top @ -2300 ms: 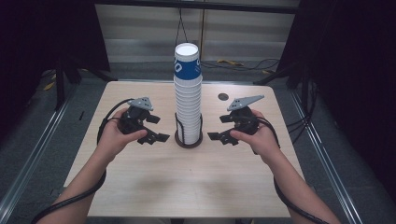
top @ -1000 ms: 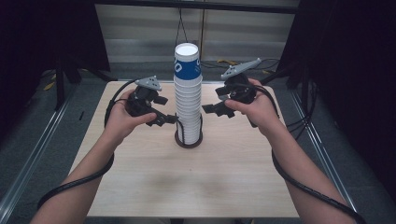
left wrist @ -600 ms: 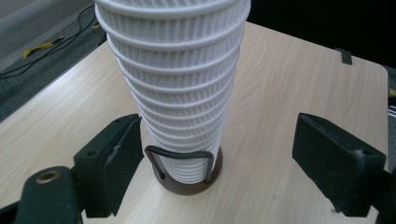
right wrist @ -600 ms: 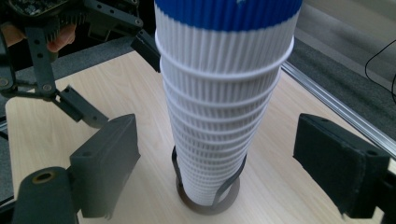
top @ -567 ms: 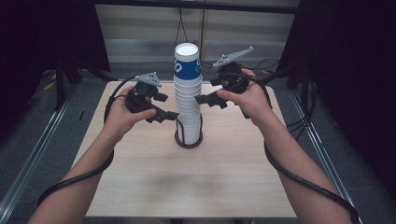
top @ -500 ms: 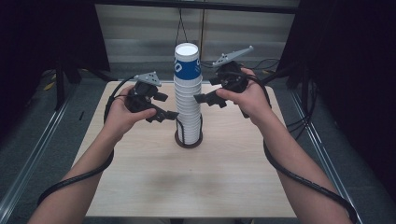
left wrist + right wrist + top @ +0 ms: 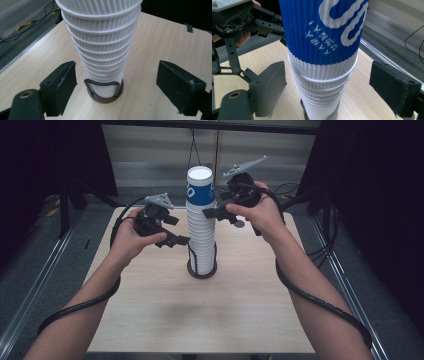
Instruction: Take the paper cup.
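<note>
Here the cup stack (image 7: 201, 227) stands upright in its round base (image 7: 202, 270) mid tabletop (image 7: 210, 320). Left hand-held gripper (image 7: 181, 240) at its 9 o'clock, jaws open astride the lower cups, no contact. Right hand-held gripper (image 7: 209, 212) at 3 o'clock by the blue top cup (image 7: 322, 30), open.

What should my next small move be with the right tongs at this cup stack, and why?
Probably close the right tongs on the blue cup that tops the cup stack. Their jaws stand open on either side of it without touching, while the left tongs, also open, flank the white cups lower down above the holder.
</note>
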